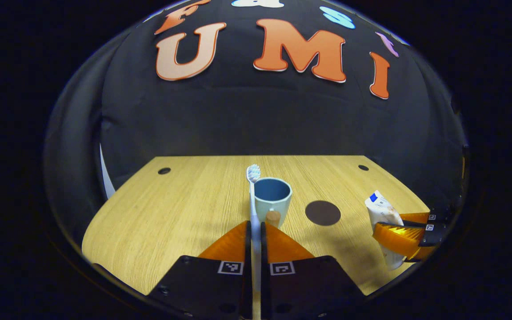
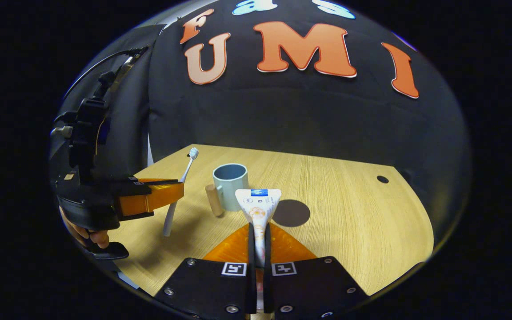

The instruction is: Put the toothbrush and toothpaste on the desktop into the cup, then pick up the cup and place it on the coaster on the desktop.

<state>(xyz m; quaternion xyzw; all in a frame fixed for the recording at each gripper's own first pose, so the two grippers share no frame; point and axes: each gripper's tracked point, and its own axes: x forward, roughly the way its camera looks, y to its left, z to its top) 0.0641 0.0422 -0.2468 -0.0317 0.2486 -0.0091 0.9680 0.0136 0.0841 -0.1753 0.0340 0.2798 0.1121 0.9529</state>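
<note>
Clamping the toothbrush [image 1: 253, 191] upright, your left gripper [image 1: 256, 231] has both fingers pressed on its handle, bristles just left of the cup [image 1: 273, 195]; your right gripper [image 2: 258, 235] is closed on the toothpaste [image 2: 258, 209], held above the desktop [image 2: 349, 213]; the empty cup stands beside the round dark coaster [image 2: 290, 212], its handle towards you.

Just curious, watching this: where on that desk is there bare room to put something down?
Bare wood lies right of the coaster toward the desk edge, and behind the cup. It is crowded near the cup, where the toothbrush and toothpaste hang in claws.
</note>
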